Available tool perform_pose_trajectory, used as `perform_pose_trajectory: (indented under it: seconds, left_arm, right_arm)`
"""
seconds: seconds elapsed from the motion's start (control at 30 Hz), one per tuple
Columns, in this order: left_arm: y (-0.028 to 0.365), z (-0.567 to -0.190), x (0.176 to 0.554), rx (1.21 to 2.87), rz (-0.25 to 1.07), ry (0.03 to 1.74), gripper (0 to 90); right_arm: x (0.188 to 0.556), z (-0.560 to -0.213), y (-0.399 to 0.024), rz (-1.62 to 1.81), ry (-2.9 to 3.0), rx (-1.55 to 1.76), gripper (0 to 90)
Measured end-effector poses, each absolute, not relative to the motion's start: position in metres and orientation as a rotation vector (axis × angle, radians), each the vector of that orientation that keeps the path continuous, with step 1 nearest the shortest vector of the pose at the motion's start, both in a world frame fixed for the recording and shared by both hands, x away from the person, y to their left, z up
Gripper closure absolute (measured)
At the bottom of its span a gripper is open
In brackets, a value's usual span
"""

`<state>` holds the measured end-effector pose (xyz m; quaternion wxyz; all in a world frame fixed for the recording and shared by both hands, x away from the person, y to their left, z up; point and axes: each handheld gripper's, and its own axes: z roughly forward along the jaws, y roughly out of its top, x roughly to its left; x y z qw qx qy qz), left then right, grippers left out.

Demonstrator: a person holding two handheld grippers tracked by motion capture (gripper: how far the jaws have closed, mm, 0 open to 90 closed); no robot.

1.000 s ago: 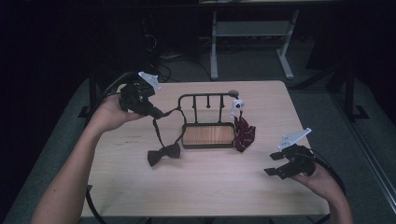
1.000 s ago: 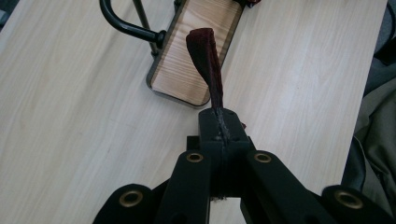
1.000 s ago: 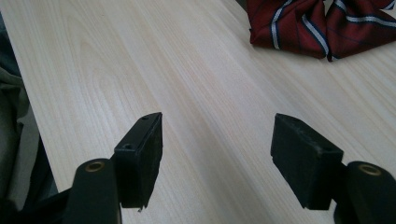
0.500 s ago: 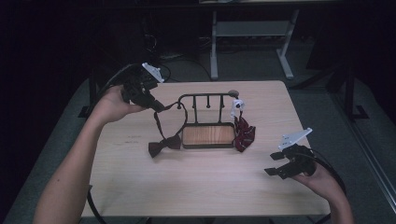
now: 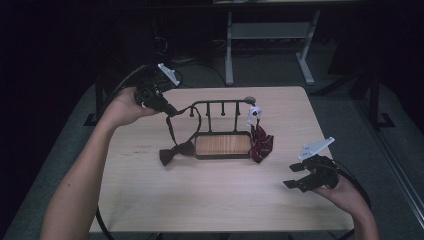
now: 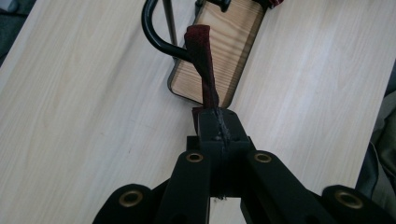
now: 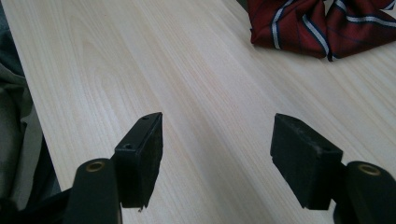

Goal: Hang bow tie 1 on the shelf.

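My left gripper [image 5: 169, 111] is raised over the table's far left, shut on the strap [image 5: 170, 131] of a dark red bow tie [image 5: 176, 151]. The bow lies by the left end of a black rack [image 5: 220, 103] with a wooden base [image 5: 222, 145]. In the left gripper view the jaws [image 6: 217, 122] pinch the strap [image 6: 201, 60], which runs over the rack's curved end bar [image 6: 156, 37]. My right gripper [image 5: 295, 179] rests open at the front right, nothing between its jaws [image 7: 217, 149]. A red striped bow tie [image 5: 261, 142] [image 7: 317, 23] lies at the rack's right end.
A small white object [image 5: 254, 112] hangs at the rack's right end. The pale wooden table [image 5: 200, 200] has bare room in front of the rack. Dark floor and a metal stand [image 5: 270, 35] lie beyond the far edge.
My left gripper has moved up and toward the far side with the strap. The dark bow has slid closer to the rack's left end. The right gripper has kept still.
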<state>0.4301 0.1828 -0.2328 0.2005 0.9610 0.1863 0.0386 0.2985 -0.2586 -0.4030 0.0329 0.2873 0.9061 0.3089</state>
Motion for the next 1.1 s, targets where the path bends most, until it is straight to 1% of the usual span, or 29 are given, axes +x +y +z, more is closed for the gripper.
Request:
perform_pose_trajectory:
  seconds: [0.3,0.67,0.93,1.03,1.1]
  left_arm:
    - [0.182,-0.232,0.441,2.695,0.109,0.543,89.9]
    - [0.182,-0.241,0.452,2.72,0.096,0.599,89.8]
    - [0.182,-0.244,0.454,2.735,0.11,0.624,89.5]
    - [0.182,-0.245,0.455,2.751,0.117,0.635,88.9]
    - [0.181,-0.246,0.455,2.755,0.123,0.642,86.7]
  right_arm:
    - [0.298,-0.401,-0.26,0.954,2.783,0.882,34.0]
    - [0.297,-0.4,-0.263,0.958,2.775,0.879,34.1]
    - [0.296,-0.399,-0.263,0.959,2.772,0.883,34.1]
    - [0.296,-0.398,-0.262,0.953,2.772,0.885,34.1]
    - [0.295,-0.398,-0.262,0.953,2.772,0.884,34.1]
